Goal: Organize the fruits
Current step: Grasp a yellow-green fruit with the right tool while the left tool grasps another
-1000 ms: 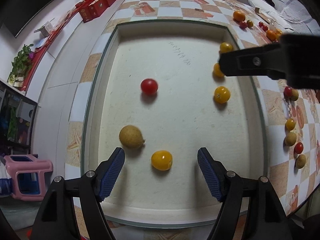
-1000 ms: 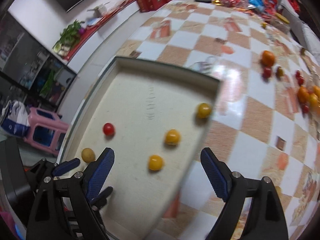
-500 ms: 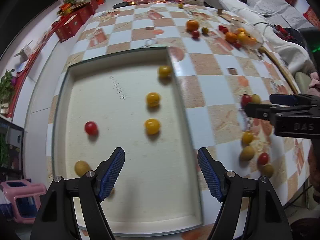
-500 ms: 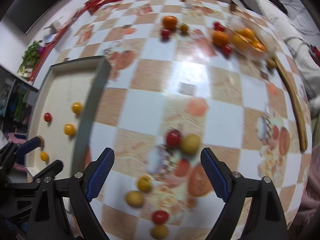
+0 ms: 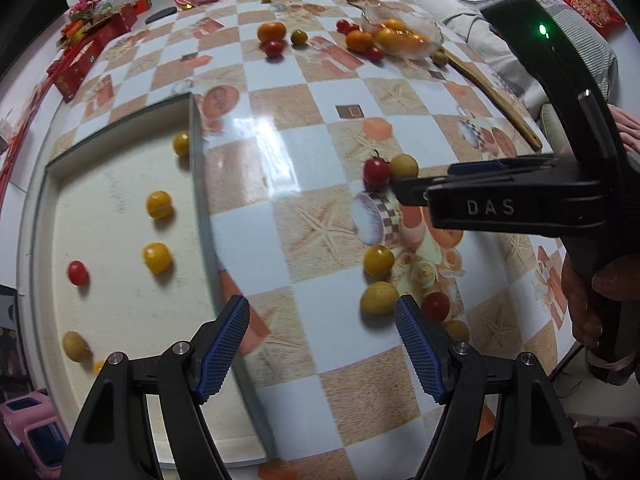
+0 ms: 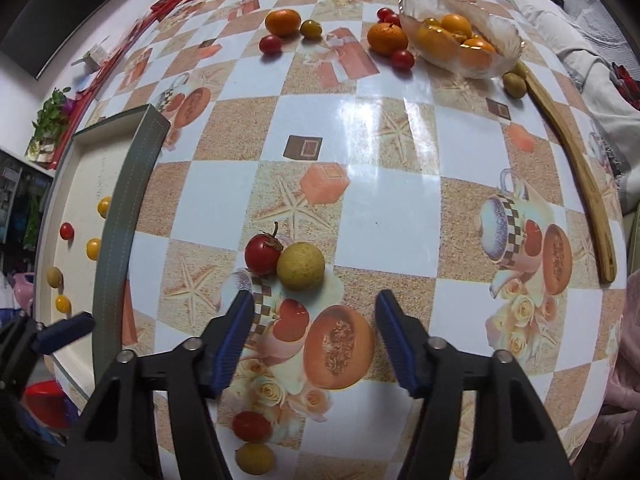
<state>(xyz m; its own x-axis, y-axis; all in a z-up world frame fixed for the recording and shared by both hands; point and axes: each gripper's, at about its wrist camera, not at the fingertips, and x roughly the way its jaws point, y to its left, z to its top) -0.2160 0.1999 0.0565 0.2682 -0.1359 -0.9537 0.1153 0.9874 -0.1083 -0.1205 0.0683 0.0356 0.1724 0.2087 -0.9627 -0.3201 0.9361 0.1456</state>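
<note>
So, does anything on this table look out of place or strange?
Yes: fruit lies loose on the tablecloth instead of in a container. A red tomato touches a tan fruit just ahead of the open right gripper; more are scattered beside the glass bowl.

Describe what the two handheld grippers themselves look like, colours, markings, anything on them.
Both are black plastic two-finger tools. The left gripper and right gripper carry blue cross-hatched textured pads and silver screws at the joints. Seen from the left wrist, the right gripper's side bears white DAS lettering, with a green light on its black housing. A bare hand grips it.
</note>
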